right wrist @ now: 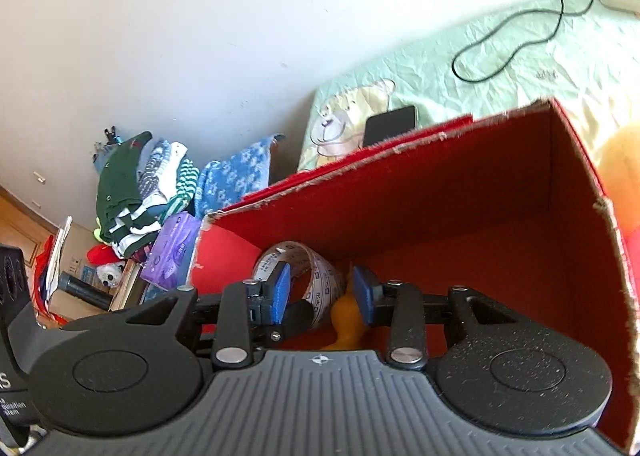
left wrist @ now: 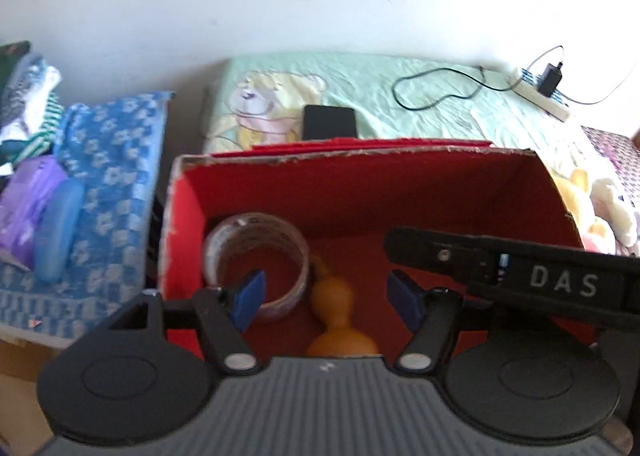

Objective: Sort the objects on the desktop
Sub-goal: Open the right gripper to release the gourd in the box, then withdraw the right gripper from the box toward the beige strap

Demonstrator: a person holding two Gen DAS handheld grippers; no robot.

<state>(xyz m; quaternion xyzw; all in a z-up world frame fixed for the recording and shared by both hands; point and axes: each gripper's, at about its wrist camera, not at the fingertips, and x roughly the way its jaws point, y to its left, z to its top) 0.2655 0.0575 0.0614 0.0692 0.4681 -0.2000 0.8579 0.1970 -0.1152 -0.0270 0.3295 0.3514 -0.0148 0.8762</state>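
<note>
A red cardboard box stands open on the bed, and both grippers hang over its near edge. On its floor lie a roll of clear tape at the left and an orange gourd-shaped toy beside it. My left gripper is open above the toy, with its blue pads clear of both things. My right gripper's black body crosses at the right. In the right wrist view my right gripper is open with nothing between its pads. The tape and the toy lie beyond it inside the box.
A black phone lies on the green bear-print sheet behind the box. A cable and power strip are at the back right. On a blue towel to the left are a blue case, a purple pack and folded clothes.
</note>
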